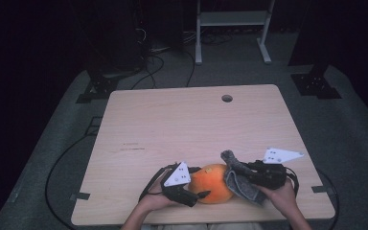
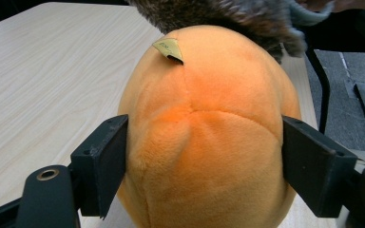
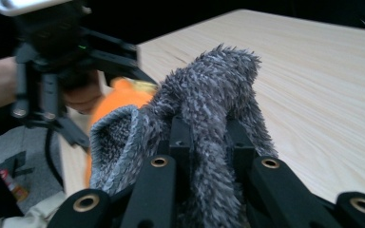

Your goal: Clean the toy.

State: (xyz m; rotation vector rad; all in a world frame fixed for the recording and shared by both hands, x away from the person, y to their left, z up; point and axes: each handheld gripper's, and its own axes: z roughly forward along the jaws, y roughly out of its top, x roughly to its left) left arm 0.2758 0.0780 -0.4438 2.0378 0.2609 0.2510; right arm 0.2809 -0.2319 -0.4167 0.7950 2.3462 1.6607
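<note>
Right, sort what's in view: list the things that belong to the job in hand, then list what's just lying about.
In the job:
- orange plush, between the left gripper's fingers
- grey cloth, clamped in the right gripper and lying against the plush

Lying about:
- table, which only carries the work
- white rack on the floor behind
- cables on the floor

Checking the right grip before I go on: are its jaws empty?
No, the right gripper is shut on the grey cloth.
</note>
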